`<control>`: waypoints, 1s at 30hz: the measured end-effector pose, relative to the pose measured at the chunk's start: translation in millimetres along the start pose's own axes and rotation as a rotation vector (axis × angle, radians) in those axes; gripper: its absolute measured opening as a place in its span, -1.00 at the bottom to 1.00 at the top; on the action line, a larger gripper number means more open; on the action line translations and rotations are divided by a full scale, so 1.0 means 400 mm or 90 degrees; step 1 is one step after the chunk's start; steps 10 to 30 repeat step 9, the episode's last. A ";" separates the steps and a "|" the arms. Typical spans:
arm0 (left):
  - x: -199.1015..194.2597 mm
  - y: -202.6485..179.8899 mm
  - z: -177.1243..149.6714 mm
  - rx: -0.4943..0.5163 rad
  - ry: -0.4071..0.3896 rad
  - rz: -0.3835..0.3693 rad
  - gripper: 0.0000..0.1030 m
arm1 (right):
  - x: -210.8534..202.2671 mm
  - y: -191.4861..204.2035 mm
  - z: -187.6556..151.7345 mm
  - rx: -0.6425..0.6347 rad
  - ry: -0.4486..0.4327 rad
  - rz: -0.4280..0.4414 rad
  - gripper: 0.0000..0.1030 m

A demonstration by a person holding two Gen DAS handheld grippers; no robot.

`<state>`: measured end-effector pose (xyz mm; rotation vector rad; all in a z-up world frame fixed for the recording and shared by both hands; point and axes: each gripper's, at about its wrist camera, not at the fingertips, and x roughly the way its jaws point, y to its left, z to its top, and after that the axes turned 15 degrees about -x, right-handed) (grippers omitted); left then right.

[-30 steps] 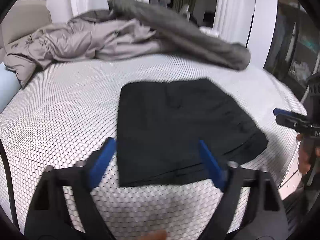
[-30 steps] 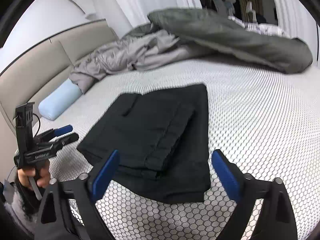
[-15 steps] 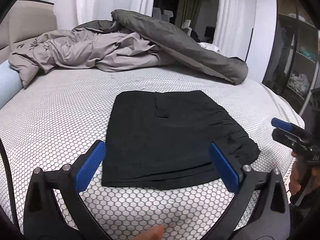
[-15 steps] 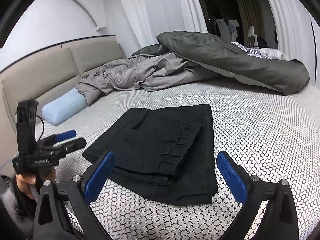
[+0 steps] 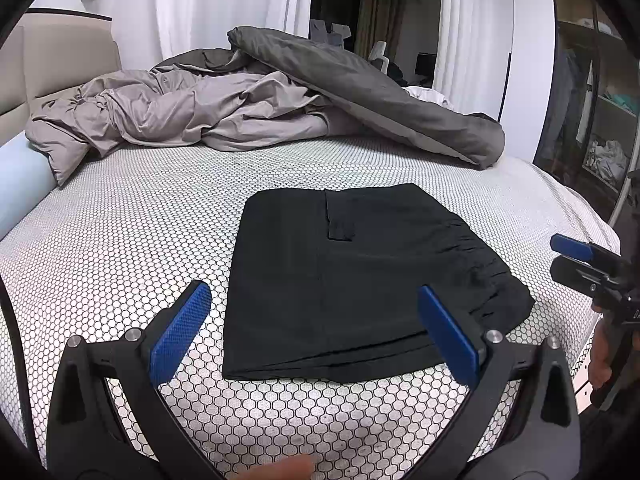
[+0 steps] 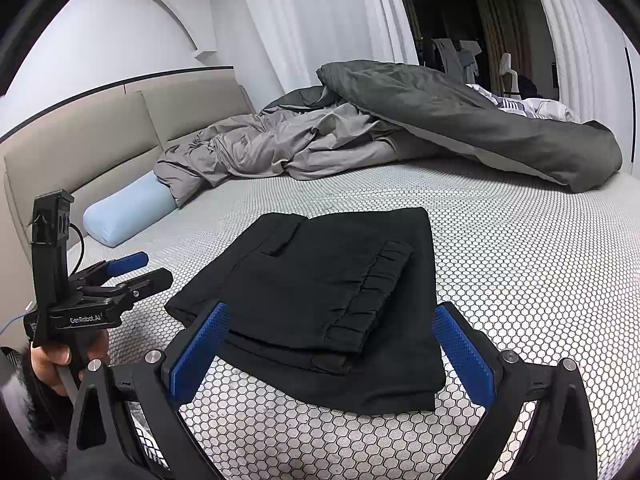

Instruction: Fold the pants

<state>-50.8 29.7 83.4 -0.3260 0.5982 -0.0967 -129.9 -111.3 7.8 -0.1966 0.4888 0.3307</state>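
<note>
The black pants [image 5: 352, 276] lie folded into a compact rectangle on the bed, also seen in the right wrist view [image 6: 328, 300] with the gathered waistband on top. My left gripper [image 5: 314, 328] is open and empty, held just short of the near edge of the pants. My right gripper [image 6: 330, 348] is open and empty, held over the near corner of the pants. Each gripper shows in the other's view: the right one [image 5: 576, 256] at the right edge, the left one [image 6: 132, 272] at the left.
The bed has a white honeycomb-patterned sheet [image 5: 132, 224]. A crumpled grey duvet [image 5: 240, 112] lies across the far side. A light blue bolster [image 6: 124, 212] rests by the beige headboard [image 6: 100, 140]. An open wardrobe [image 5: 600, 120] stands at right.
Both grippers have drawn back and risen from the pants, which lie still. The views have tilted up, showing more of the room.
</note>
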 end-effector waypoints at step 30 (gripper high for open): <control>0.005 0.016 0.004 -0.010 0.004 0.004 0.99 | 0.010 0.006 0.002 -0.007 0.007 0.000 1.00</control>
